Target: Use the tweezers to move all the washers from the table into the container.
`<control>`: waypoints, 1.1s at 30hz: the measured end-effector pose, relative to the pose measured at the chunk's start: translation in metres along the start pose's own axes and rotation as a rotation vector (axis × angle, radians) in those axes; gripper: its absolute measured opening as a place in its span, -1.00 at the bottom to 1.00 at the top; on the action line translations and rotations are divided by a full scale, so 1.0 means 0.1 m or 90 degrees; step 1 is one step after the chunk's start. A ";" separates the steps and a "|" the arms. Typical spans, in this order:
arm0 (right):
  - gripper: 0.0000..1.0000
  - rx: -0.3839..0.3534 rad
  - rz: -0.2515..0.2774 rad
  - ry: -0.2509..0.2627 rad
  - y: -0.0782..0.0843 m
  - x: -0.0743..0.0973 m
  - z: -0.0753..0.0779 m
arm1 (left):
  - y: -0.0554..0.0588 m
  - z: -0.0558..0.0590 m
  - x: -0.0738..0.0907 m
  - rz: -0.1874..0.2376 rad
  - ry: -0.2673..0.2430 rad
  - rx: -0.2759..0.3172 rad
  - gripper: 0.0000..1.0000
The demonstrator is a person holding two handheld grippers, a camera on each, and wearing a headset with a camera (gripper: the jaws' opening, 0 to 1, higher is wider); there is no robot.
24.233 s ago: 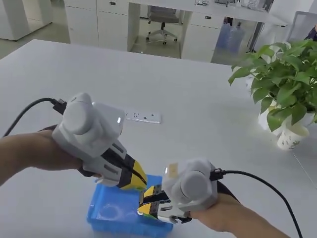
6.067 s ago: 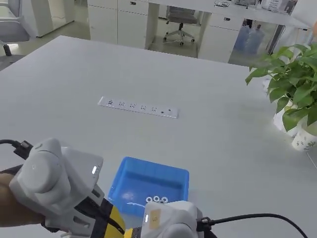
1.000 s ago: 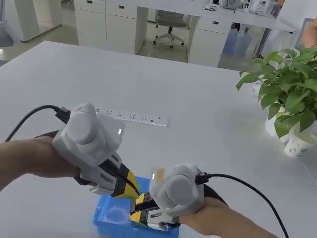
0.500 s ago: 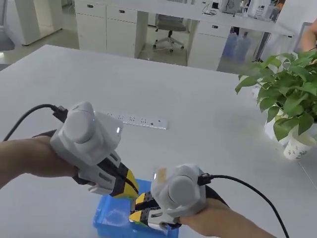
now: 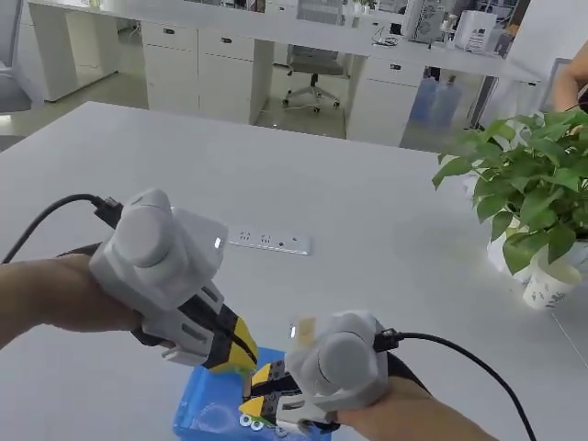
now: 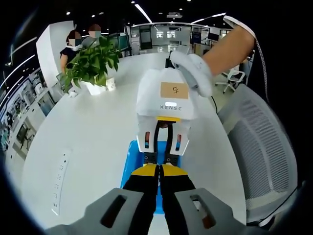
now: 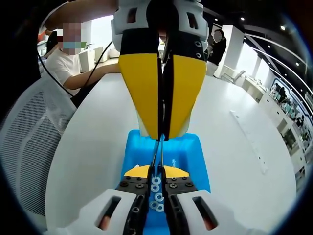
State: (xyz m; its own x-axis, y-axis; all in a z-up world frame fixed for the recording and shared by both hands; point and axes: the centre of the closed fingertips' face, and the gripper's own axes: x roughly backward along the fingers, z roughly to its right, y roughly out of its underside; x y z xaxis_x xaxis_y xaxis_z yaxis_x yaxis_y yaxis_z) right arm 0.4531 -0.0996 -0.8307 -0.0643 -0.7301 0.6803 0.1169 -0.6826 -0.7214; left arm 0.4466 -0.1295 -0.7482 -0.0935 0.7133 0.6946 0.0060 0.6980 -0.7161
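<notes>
Left gripper (image 7: 161, 134) clamped tight on the tweezers (image 7: 158, 154). My right gripper (image 7: 155, 182) sat narrow around their legs. Washers (image 7: 155, 197) lay in a row inside the blue container (image 7: 195, 161), below the tweezers.

Container (image 5: 197, 418) partly out of frame at head view's bottom edge

Grey-white left claw (image 5: 246, 351), right claw (image 5: 255, 397), yellow-black jaws, black cables (image 5: 478, 360), perhaps XENSE-marked.

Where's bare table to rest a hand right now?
Bare table lies between the power strip and the plant, and beyond the strip to the far edge. Crowded near you: left tool and right tool meet over the blue container.
</notes>
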 end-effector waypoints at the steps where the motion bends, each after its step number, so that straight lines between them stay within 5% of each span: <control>1: -0.81 0.000 0.001 0.000 -0.01 0.01 0.00 | 0.00 0.00 0.01 0.000 0.000 0.000 -0.93; 16: -0.84 0.002 0.020 0.008 -0.15 0.13 -0.07 | -0.12 0.08 0.14 0.012 -0.009 -0.003 -0.93; 33: -0.86 0.003 0.036 0.003 -0.28 0.25 -0.28 | -0.20 0.30 0.28 0.029 -0.019 -0.004 -0.93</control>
State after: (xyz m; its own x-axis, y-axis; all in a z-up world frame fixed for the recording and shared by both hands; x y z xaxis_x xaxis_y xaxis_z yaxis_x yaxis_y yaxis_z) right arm 0.4208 -0.0992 -0.7970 -0.0627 -0.7677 0.6377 0.1246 -0.6400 -0.7582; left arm 0.4143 -0.1251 -0.7162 -0.1229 0.7422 0.6588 0.0165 0.6653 -0.7464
